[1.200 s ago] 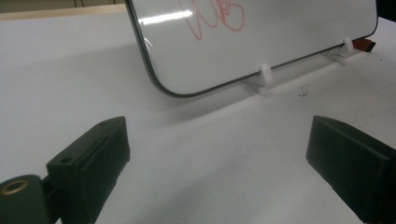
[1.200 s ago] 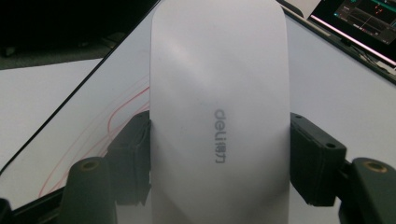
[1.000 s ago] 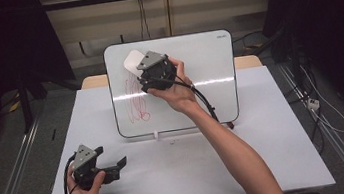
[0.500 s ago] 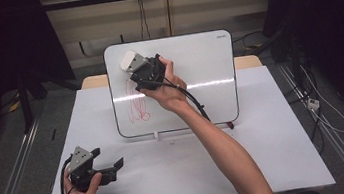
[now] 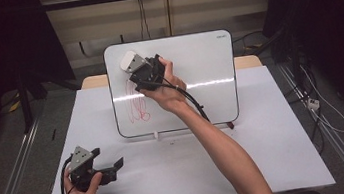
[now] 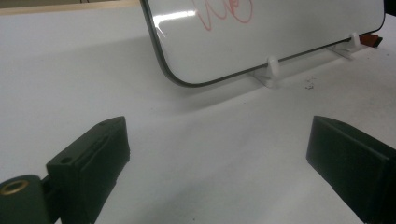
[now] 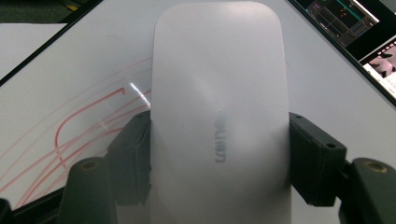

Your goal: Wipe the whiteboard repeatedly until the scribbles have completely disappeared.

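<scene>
A whiteboard (image 5: 196, 68) stands tilted on white feet at the back of the table, with red scribbles (image 5: 138, 106) down its left side. My right gripper (image 5: 135, 67) is shut on a white eraser (image 5: 128, 60), pressed flat against the board near its upper left corner. In the right gripper view the eraser (image 7: 219, 116) sits between both jaws, with red lines (image 7: 74, 135) to its left. My left gripper (image 5: 111, 166) rests low near the table's front left, open and empty. Its view shows the board's lower corner (image 6: 187, 79) and scribbles (image 6: 224, 11).
The table (image 5: 268, 155) has a white top. The board's white feet (image 6: 273, 67) and a red object (image 6: 371, 39) lie at the board's base. Dark curtains and cables surround the table.
The right gripper has carried the eraser leftward and upward across the board to its upper left corner. The left gripper has drifted slightly down and left.
</scene>
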